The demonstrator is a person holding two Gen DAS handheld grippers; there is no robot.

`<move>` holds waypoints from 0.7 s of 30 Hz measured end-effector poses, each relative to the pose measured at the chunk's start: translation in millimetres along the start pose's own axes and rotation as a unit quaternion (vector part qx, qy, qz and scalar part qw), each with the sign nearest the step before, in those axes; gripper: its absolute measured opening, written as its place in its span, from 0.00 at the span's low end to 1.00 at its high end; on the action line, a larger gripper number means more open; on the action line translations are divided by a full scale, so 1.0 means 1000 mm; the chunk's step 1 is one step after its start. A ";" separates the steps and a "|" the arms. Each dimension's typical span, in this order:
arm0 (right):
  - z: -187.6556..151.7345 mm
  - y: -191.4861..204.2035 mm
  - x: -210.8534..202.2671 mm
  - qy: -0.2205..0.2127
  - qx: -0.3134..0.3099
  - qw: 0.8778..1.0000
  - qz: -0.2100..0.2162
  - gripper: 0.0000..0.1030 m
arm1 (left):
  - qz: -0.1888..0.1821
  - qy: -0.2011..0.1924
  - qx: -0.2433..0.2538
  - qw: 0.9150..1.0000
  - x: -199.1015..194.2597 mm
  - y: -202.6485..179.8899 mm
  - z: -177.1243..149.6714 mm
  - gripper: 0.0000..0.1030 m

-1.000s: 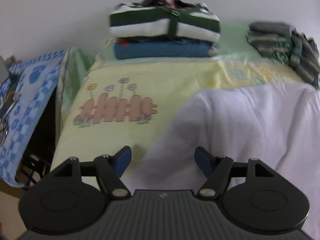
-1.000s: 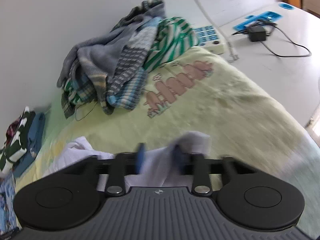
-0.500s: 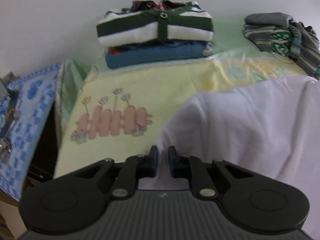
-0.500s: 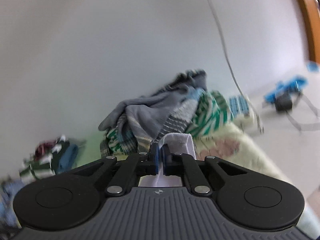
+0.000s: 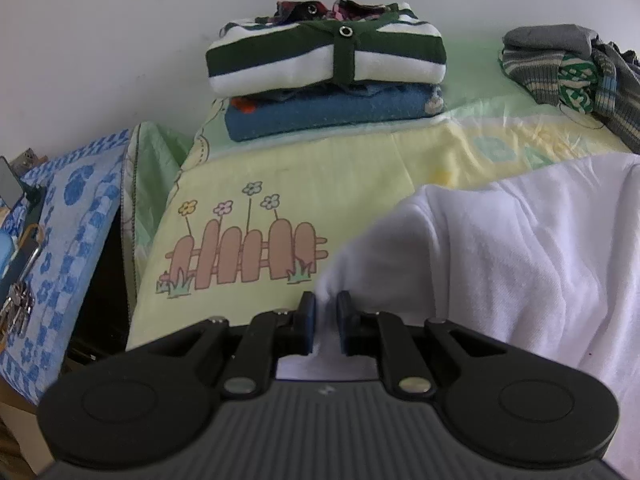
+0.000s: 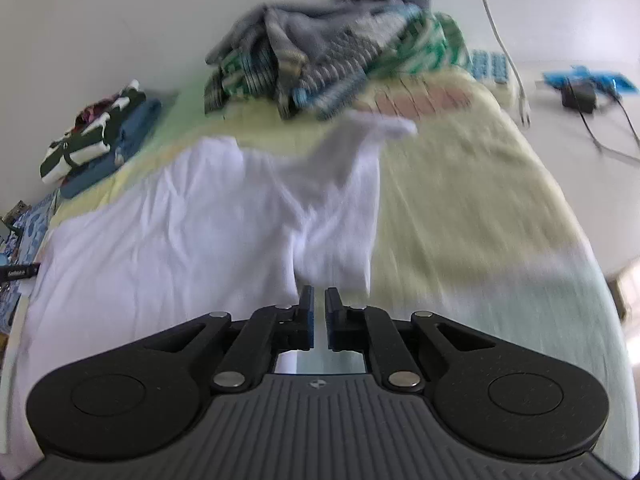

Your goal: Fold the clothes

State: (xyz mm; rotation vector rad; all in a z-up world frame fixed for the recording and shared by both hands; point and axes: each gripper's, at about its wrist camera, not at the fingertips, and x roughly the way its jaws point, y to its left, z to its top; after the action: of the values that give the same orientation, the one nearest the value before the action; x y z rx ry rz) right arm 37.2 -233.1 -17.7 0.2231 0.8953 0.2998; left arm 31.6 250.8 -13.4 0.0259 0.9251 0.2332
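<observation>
A white garment [image 5: 520, 264] lies spread on the yellow sheet [image 5: 360, 176]; it also shows in the right wrist view [image 6: 180, 232]. My left gripper [image 5: 325, 320] is shut on the garment's near left edge. My right gripper [image 6: 317, 312] has its jaws nearly together at the garment's near right edge; a white strip runs between them. One sleeve [image 6: 376, 128] sticks up, blurred.
A folded stack [image 5: 328, 68] with a green-and-white striped top stands at the back left. A loose pile of clothes [image 6: 328, 44] lies at the back right. A blue patterned cloth [image 5: 60, 240] hangs left. A white table with cables [image 6: 580, 96] is right.
My left gripper closed on the white garment's edge. My right gripper, shut on the garment, swung up and came back down over the bed.
</observation>
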 end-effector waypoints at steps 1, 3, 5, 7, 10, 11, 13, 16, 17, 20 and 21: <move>0.002 -0.002 -0.006 -0.017 0.006 1.000 -0.002 0.13 | -0.001 0.000 -0.002 1.000 -0.001 0.002 0.000 0.14; 0.016 -0.012 -0.009 -0.046 0.042 0.998 -0.003 0.42 | -0.005 0.000 -0.007 1.000 -0.002 0.004 0.000 0.15; 0.031 -0.021 -0.003 -0.067 0.083 0.994 0.002 0.60 | -0.008 0.004 -0.012 1.000 -0.001 0.003 0.001 0.15; 0.045 -0.029 0.014 -0.077 0.129 0.989 0.015 0.59 | 0.000 0.005 -0.005 1.000 0.001 -0.003 0.001 0.10; 0.059 -0.036 0.049 -0.061 0.191 0.979 0.023 0.56 | 0.006 0.007 0.002 1.000 0.002 -0.010 0.001 0.05; 0.062 -0.035 0.057 -0.054 0.207 0.976 0.027 0.45 | 0.008 0.007 0.004 1.000 0.001 -0.011 0.001 0.05; 0.065 -0.033 0.070 -0.041 0.237 0.970 0.038 0.08 | 0.013 0.005 0.011 1.000 -0.001 -0.011 0.001 0.05; 0.070 -0.016 0.053 -0.090 0.202 0.974 0.040 0.06 | 0.019 0.001 0.007 1.000 -0.007 -0.005 0.000 0.05; 0.072 -0.009 0.044 -0.115 0.183 0.975 0.044 0.06 | 0.019 -0.001 0.003 1.000 -0.009 -0.003 0.000 0.05; 0.069 0.012 0.011 -0.186 0.083 0.977 0.061 0.06 | 0.019 -0.002 -0.007 1.000 -0.013 0.003 -0.001 0.05; 0.066 0.018 0.001 -0.204 0.042 0.976 0.067 0.06 | 0.019 -0.001 -0.009 1.000 -0.014 0.004 -0.001 0.05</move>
State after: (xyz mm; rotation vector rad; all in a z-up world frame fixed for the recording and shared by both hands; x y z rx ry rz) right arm 87.0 -220.2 27.4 0.4094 0.4876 0.3274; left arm 22.1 251.9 -2.7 0.0274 0.9206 0.2759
